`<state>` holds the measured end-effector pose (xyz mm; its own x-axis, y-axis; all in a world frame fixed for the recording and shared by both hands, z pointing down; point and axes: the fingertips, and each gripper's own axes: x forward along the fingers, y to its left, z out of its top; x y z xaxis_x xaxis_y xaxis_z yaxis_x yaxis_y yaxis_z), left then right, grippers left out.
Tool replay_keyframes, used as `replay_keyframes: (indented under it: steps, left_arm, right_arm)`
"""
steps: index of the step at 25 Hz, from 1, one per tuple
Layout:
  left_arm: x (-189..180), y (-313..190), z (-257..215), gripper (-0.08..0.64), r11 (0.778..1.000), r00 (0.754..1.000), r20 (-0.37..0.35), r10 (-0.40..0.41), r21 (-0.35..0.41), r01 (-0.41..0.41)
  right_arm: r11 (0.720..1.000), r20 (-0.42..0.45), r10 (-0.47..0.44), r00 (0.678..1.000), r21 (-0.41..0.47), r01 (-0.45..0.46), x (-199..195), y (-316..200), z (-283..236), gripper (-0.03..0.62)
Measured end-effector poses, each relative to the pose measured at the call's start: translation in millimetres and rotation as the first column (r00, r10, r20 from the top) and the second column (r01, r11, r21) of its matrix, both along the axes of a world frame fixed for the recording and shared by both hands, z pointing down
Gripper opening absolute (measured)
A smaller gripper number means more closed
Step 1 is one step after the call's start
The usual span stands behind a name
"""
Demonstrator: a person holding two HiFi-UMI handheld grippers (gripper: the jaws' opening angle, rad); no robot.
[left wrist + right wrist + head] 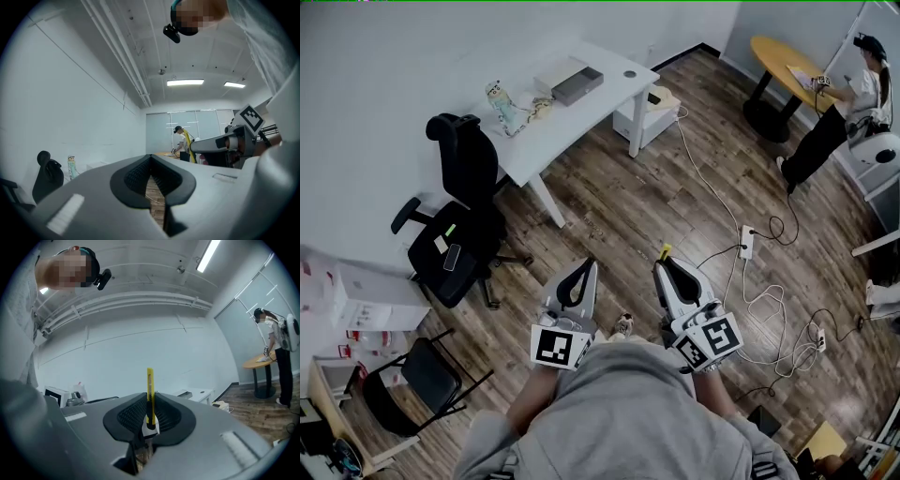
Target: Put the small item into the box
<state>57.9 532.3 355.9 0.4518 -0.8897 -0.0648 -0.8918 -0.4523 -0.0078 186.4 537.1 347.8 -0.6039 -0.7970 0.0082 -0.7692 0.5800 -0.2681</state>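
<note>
Wood-plank floor (628, 206) fills most of the head view, with a white tabletop (581, 117) standing well ahead, an open grey-and-white box (569, 81) on it, and a black office chair (459, 220) to its left. Both tools are held low, close to the wearer's body and far from that box. The right tongs (667, 262) are clenched on a slim yellow utility knife (149, 394); the right gripper view shows it standing upright between the ribbed pads, most of its length poking out past the tips. The left tongs (150, 160) are pressed together at the tips with nothing between them. As I judge it, the carry to the box is ahead, and the risks lie there. The knife is gripped only near its lower end, so a bump or quick swing could pivot it in the pads or let it slide out onto the floor. White cables (759, 300) trail over the planks to the right, a tripping hazard if the route strays that way. At the box, the long protruding end could catch the rim and lever the knife loose before it is over the opening.
</note>
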Motion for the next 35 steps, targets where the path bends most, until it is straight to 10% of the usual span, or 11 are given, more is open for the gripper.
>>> replay_keyframes:
  steps: [35]
  left_arm:
    - [58.3,-102.9,12.8,0.003,0.997,0.998,-0.011,0.066,-0.03,-0.067]
  right_arm:
    - [0.996,-0.037,0.083,0.996,-0.012,-0.084,59.0,-92.0,7.5,0.067]
